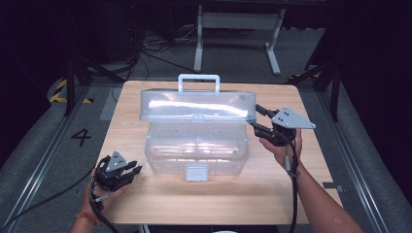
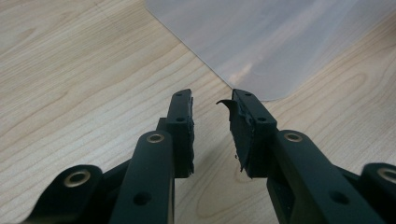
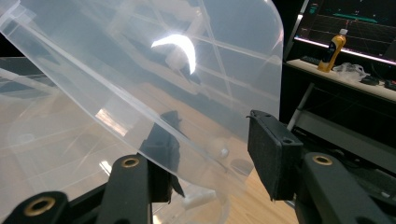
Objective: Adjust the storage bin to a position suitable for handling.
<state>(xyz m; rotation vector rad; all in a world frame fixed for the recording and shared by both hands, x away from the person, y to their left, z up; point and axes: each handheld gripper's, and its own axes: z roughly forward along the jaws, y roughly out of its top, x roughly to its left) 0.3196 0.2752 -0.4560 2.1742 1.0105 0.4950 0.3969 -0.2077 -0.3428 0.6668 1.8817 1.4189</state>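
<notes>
A clear plastic box (image 1: 197, 145) stands mid-table with its front latch (image 1: 197, 172) toward me. Its lid (image 1: 194, 104), with a handle (image 1: 198, 82) on top, is raised and tilted over the base. My right gripper (image 1: 256, 119) is at the lid's right end, shut on it. In the right gripper view the lid (image 3: 140, 70) runs between the jaws of the right gripper (image 3: 212, 135), one pad behind the plastic. My left gripper (image 1: 133, 170) rests low by the box's front left corner. It is open (image 2: 212, 100) and holds nothing, with the box corner (image 2: 271, 42) just ahead.
The wooden table (image 1: 218, 199) has bare room in front of the box and on both sides. A white stand (image 1: 238, 29) sits on the floor beyond it. A yellow bottle (image 3: 334, 49) stands on a shelf off to the side.
</notes>
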